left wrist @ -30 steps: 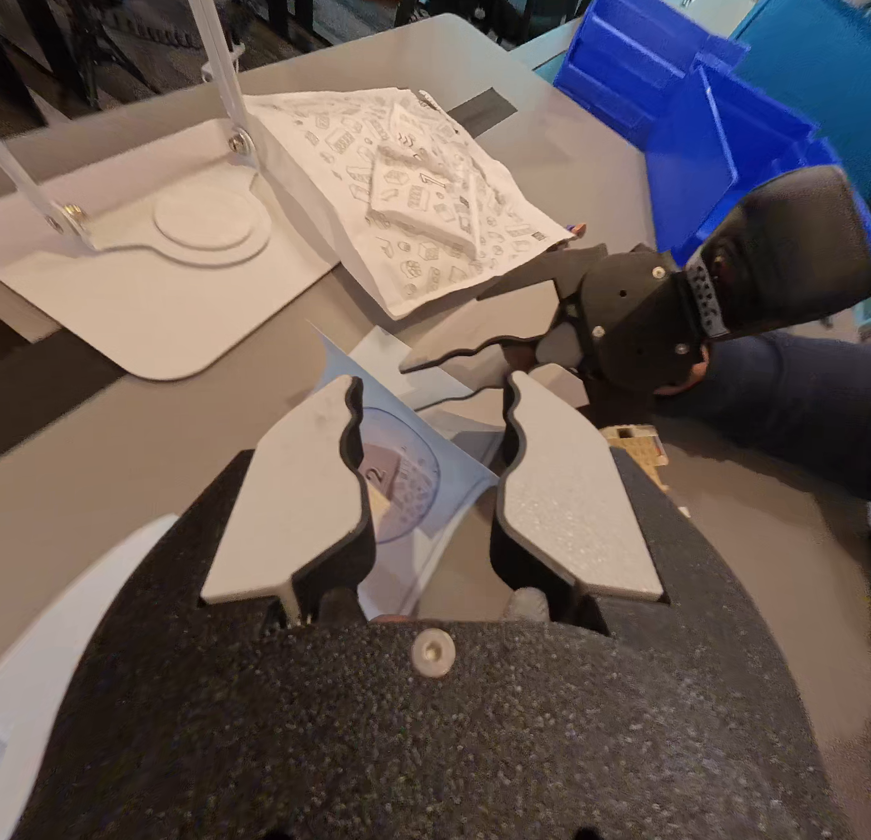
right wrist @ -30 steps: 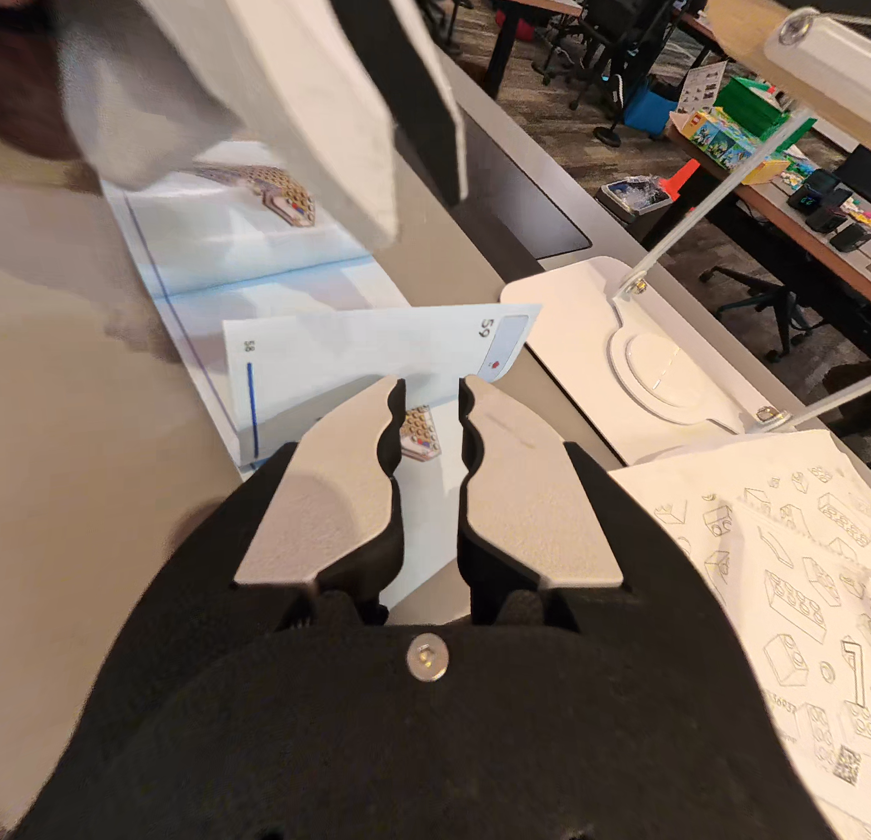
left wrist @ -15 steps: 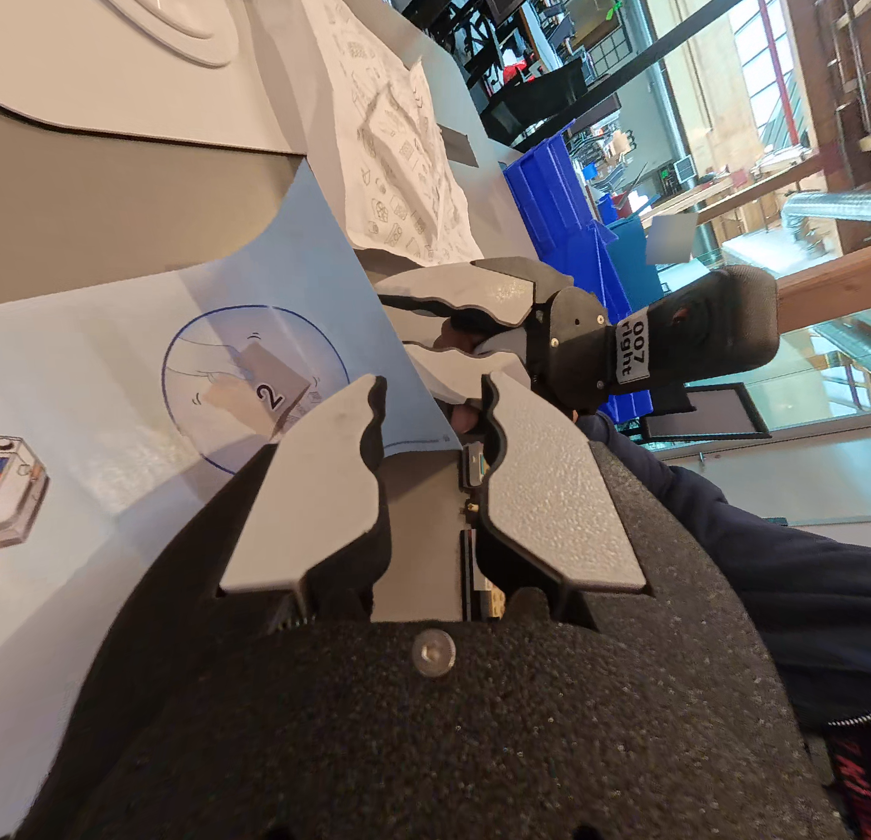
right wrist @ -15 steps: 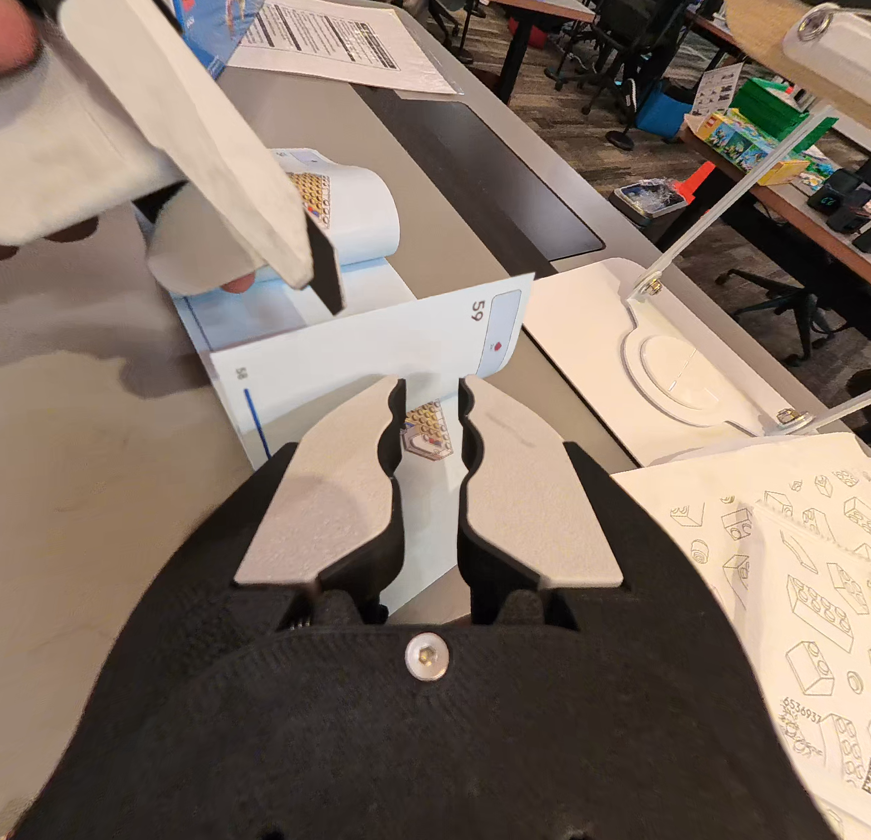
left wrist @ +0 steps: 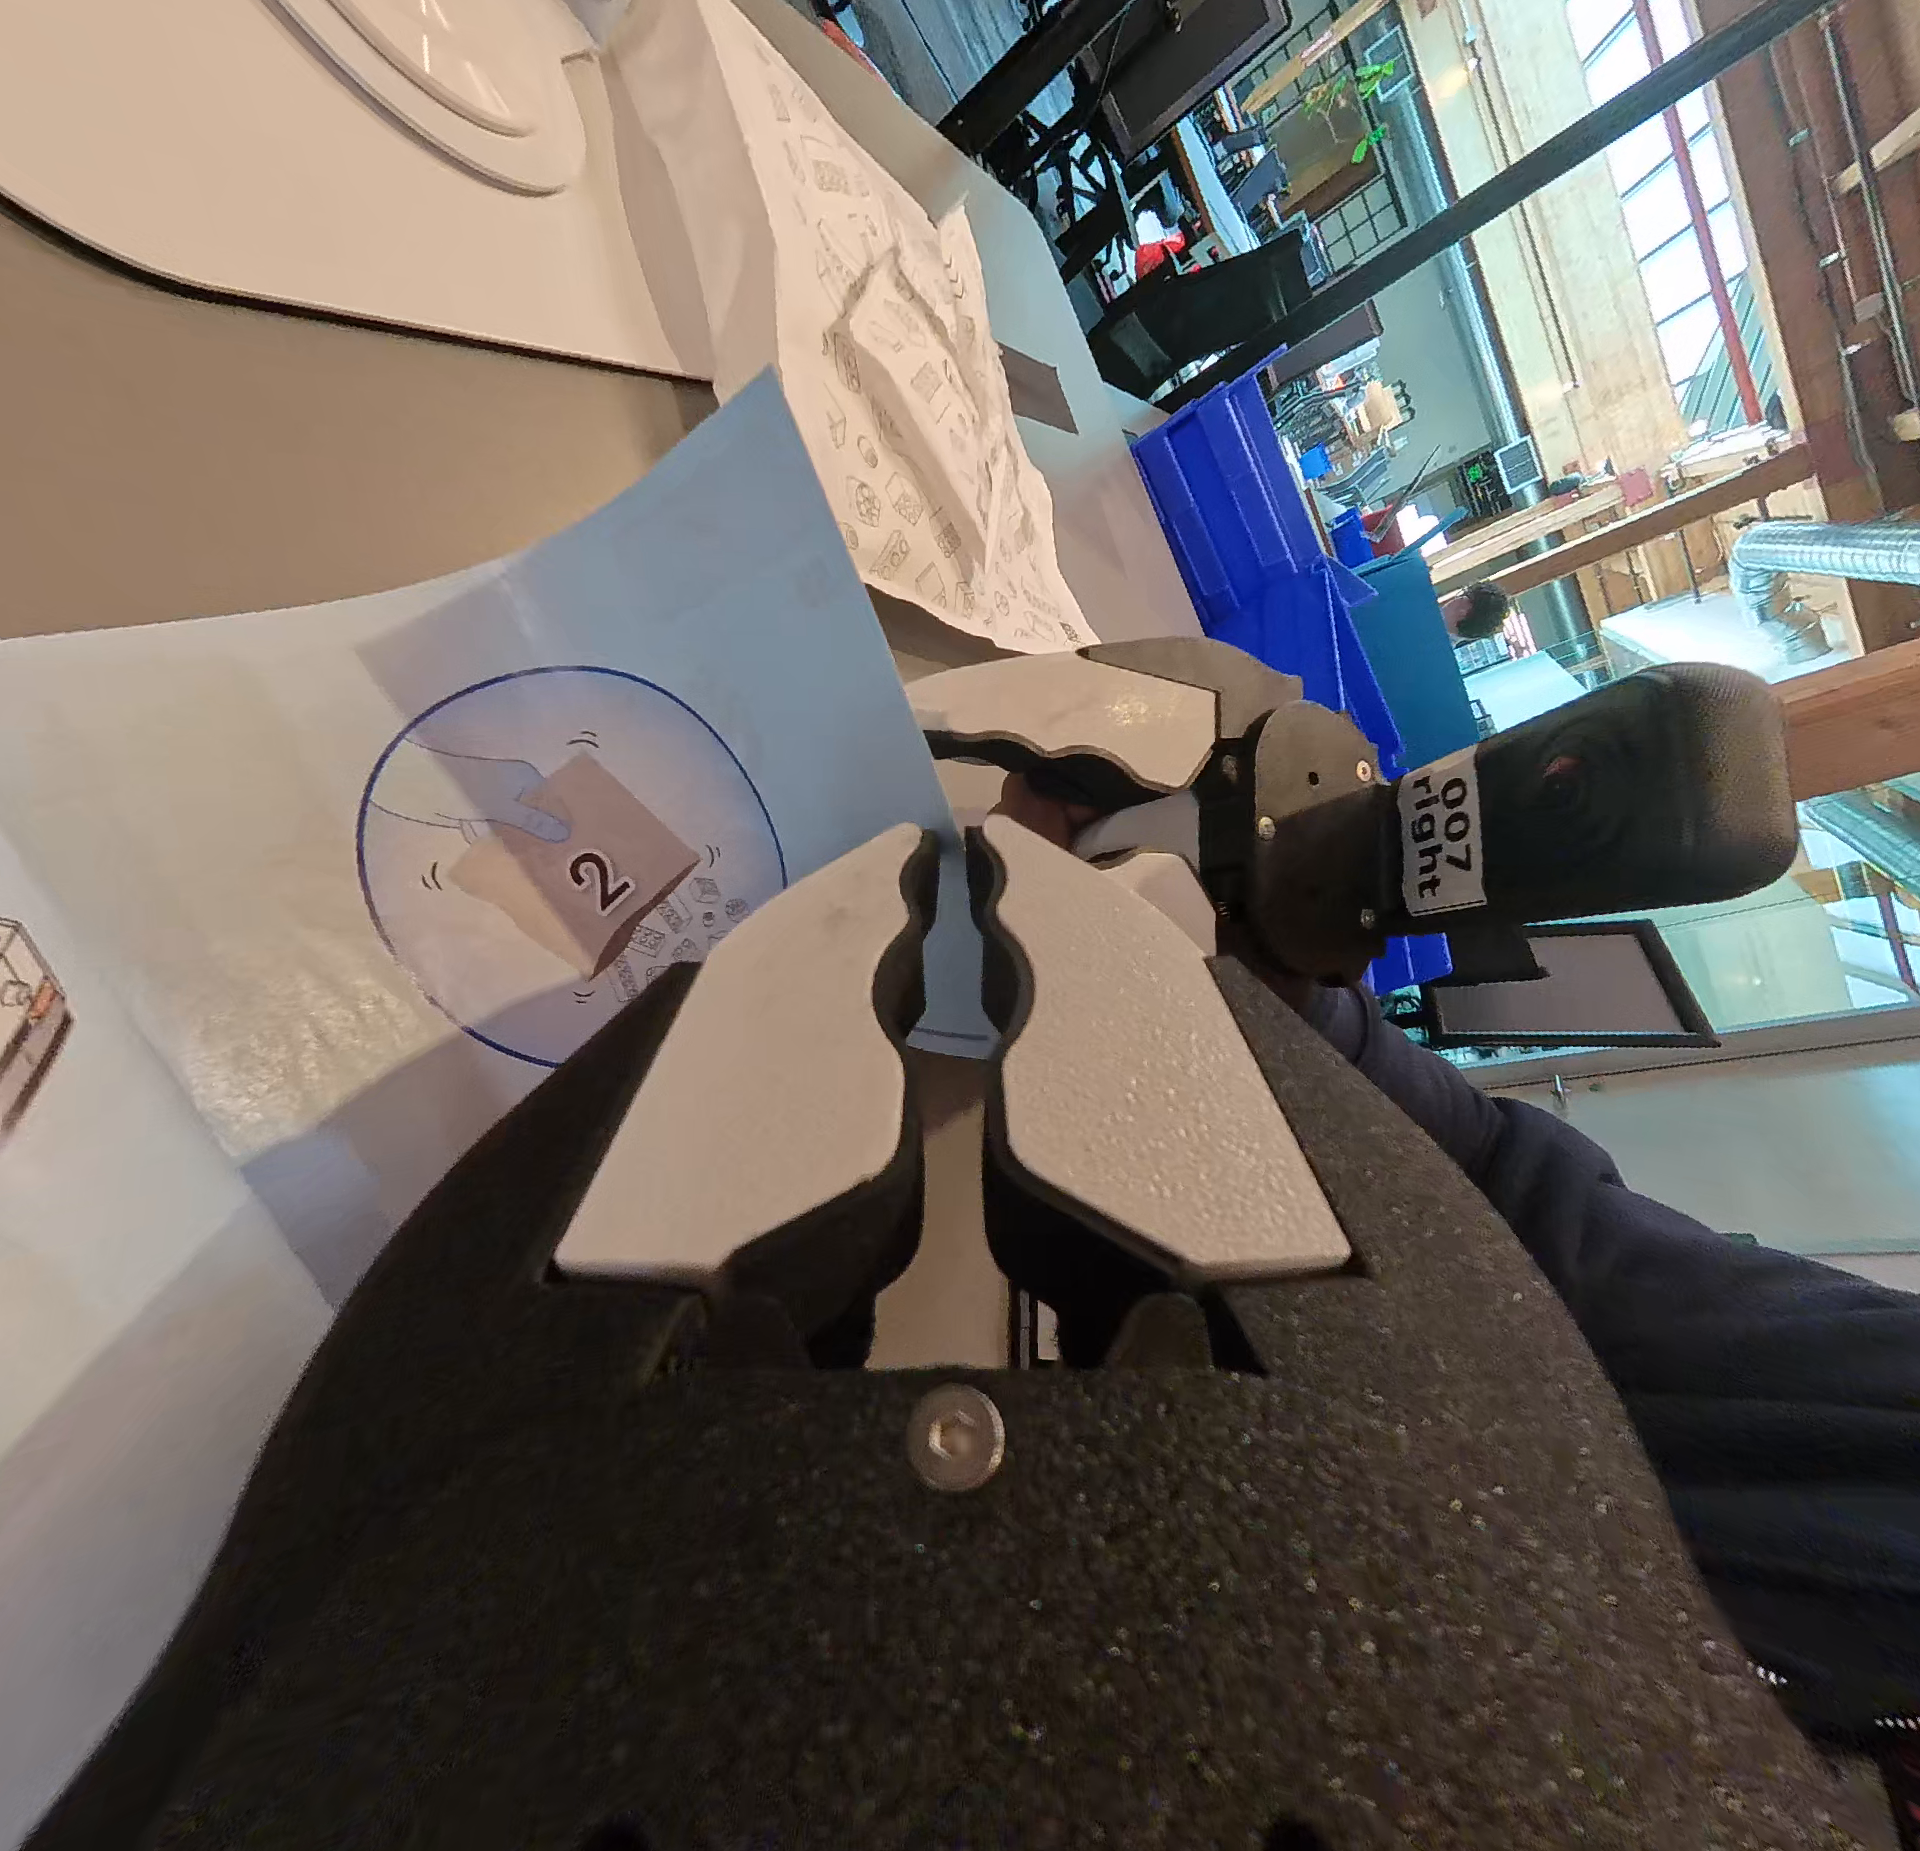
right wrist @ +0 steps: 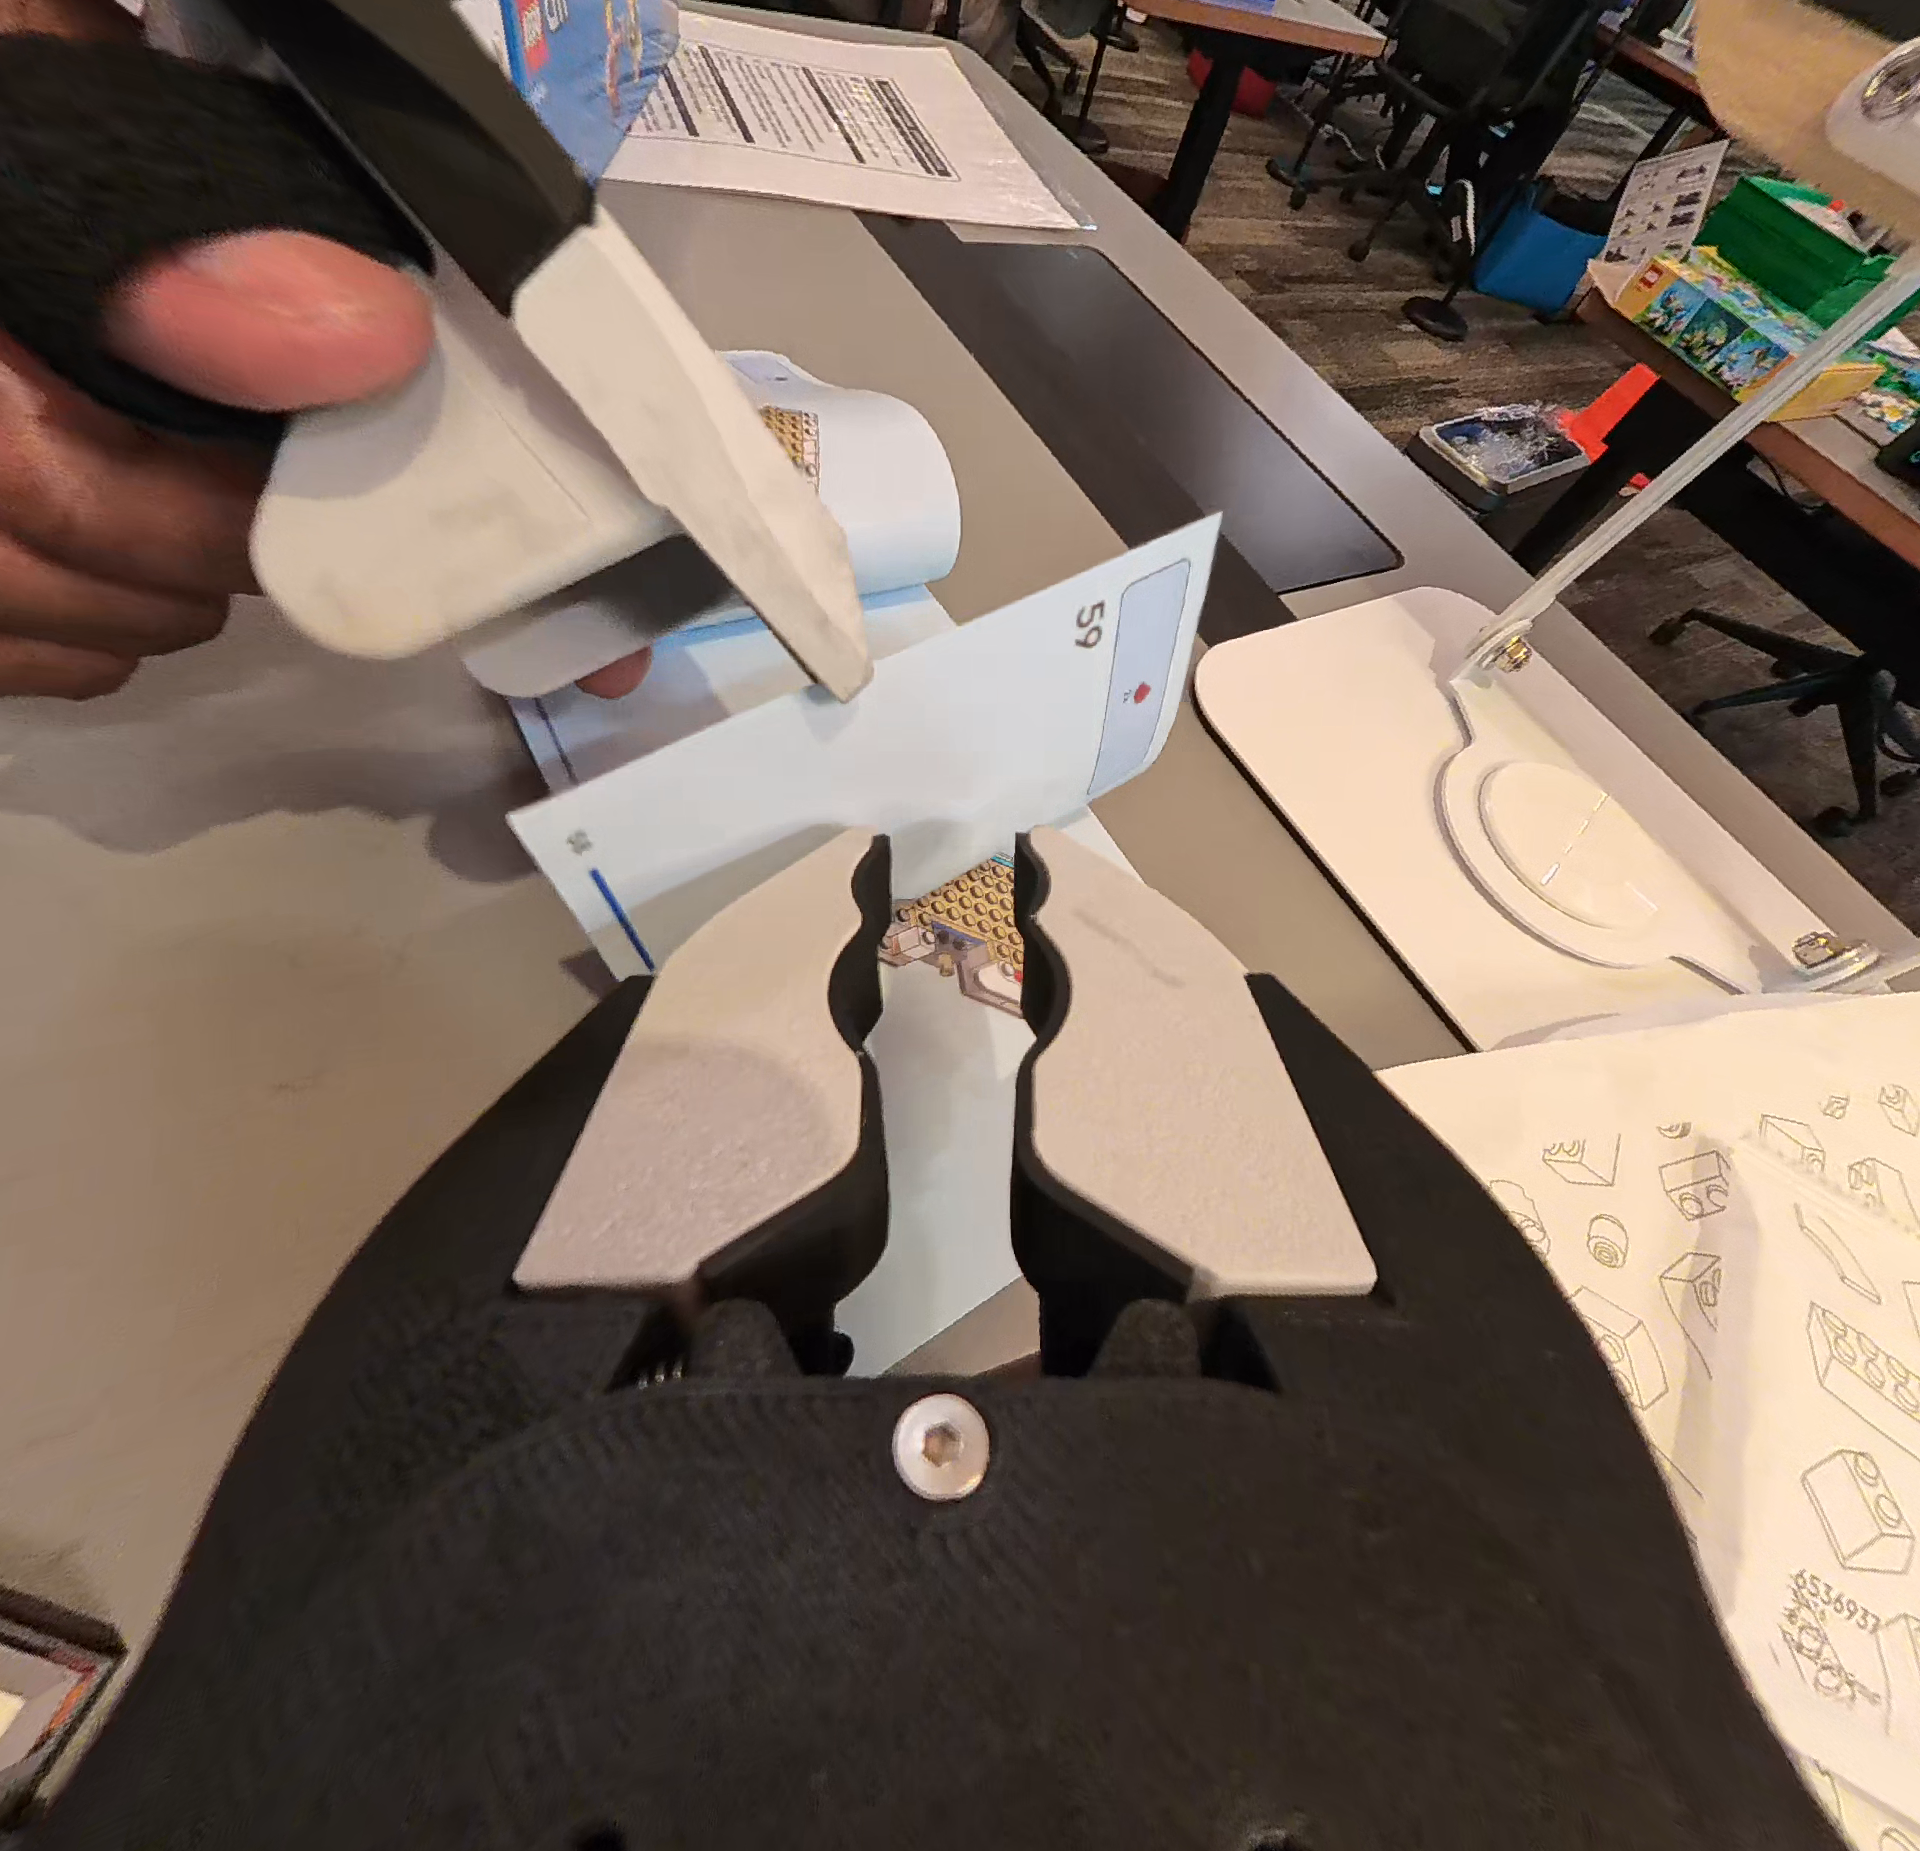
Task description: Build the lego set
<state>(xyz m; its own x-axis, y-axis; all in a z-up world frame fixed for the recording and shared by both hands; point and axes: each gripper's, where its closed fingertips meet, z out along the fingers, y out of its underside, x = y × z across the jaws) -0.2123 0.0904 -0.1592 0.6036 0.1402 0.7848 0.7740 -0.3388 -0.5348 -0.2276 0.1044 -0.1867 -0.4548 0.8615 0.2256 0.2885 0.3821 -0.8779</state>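
My left tool [left wrist: 951,851] pinches the pale-blue booklet page [left wrist: 665,596] at its edge, while my right tool [right wrist: 951,866], narrowly parted, hovers over the open booklet [right wrist: 935,721] on the worktop [right wrist: 260,970].

Both views are bright and evenly lit. In the left wrist view daylight enters through tall windows [left wrist: 1683,139] at upper right, beyond the blue bins [left wrist: 1278,554], and leaves a soft sheen on the open booklet page [left wrist: 312,866]. In the right wrist view the left tool [right wrist: 665,513] and the hand [right wrist: 156,430] behind it are motion-blurred and cast diffuse shadows on the worktop [right wrist: 260,970]. Wide-angle distortion bends straight lines near every edge.
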